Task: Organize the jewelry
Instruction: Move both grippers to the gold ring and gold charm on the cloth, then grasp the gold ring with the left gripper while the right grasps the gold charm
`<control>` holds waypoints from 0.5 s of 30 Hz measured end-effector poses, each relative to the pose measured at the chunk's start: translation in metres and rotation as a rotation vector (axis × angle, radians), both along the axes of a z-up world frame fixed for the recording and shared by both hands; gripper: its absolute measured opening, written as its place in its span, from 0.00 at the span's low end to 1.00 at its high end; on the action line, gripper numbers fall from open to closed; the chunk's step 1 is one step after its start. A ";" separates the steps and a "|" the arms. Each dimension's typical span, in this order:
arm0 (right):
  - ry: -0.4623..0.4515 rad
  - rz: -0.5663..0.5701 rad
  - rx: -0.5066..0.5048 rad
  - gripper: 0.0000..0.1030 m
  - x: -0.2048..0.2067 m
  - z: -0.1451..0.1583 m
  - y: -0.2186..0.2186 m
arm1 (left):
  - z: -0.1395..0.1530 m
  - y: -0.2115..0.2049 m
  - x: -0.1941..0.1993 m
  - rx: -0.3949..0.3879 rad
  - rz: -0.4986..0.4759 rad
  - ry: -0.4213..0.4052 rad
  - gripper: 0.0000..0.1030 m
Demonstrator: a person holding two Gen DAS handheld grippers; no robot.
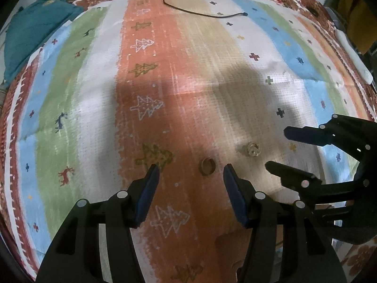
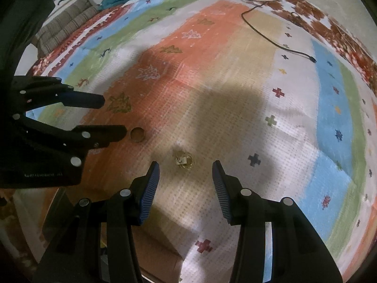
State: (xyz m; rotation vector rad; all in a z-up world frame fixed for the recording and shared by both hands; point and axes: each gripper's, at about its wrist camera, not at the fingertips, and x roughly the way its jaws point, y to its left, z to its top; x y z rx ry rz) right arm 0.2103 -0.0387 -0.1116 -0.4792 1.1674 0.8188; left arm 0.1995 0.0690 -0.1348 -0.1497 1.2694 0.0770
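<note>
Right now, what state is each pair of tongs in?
Left tongs: open, empty, above the plain ring.
Right tongs: open, empty, above the stone ring.

The small gold piece [image 2: 184, 161] between the right tongs [image 2: 186, 169] is too small and blurred to tell its form. The black cable [image 1: 188, 9] runs off the top edge. The teal cushion [image 1: 30, 30] is cut by the left edge.
</note>
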 end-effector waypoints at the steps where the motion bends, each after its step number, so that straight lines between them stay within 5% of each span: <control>1: 0.006 0.000 -0.003 0.45 0.002 -0.002 0.001 | -0.001 0.000 0.002 0.000 -0.003 0.001 0.55; 15: 0.035 0.033 -0.048 0.45 0.013 -0.025 0.014 | -0.020 0.000 0.014 0.004 -0.020 0.050 0.52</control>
